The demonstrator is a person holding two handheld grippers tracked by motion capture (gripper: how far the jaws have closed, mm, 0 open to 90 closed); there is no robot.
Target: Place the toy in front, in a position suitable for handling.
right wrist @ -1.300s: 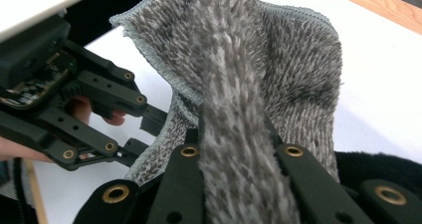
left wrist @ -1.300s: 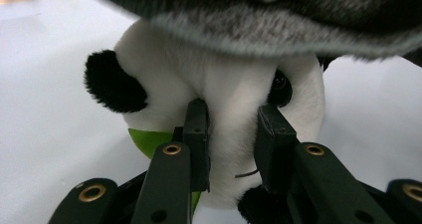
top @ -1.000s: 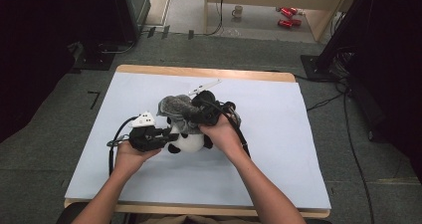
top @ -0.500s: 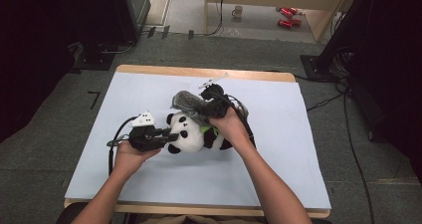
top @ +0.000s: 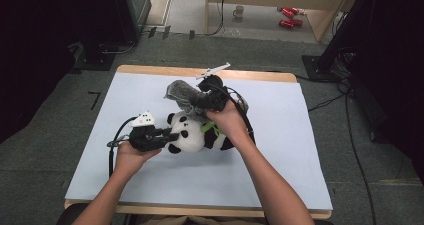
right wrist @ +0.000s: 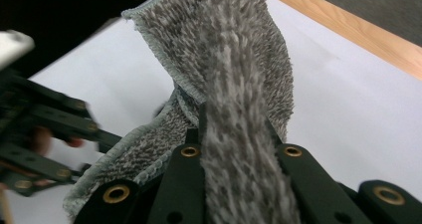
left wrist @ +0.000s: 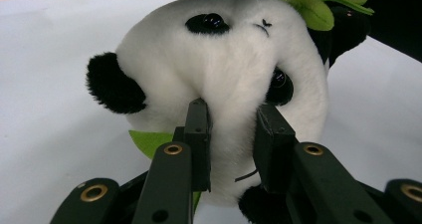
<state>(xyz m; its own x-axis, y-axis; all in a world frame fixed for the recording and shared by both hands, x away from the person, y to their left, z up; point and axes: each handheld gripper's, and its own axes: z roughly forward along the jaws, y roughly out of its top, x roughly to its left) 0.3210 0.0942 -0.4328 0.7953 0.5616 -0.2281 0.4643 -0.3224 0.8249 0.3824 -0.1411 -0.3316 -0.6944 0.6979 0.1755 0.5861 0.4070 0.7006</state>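
Observation:
A black-and-white panda plush (top: 197,136) with green leaves lies on its side on the white table cover (top: 300,150). My left gripper (top: 171,135) is shut on the panda's head; in the left gripper view the jaws pinch the white fur of the panda (left wrist: 224,64) just below its eyes, with the left gripper (left wrist: 233,134) pressed into the plush. My right gripper (top: 199,101) is shut on a grey shaggy cloth (top: 181,92), held up just behind the panda. In the right gripper view the cloth (right wrist: 234,50) runs up between the jaws of the right gripper (right wrist: 234,129).
The table's wooden edge (top: 260,75) runs along the far side. A black cable (top: 111,150) trails from the left gripper. On the floor beyond stand a mug (top: 239,10) and red cans (top: 289,12). Cables (top: 345,115) lie on the floor at the right.
My right hand has lifted the grey cloth up and back off the panda, which now shows more fully. My left hand has kept still, its grip on the head unchanged.

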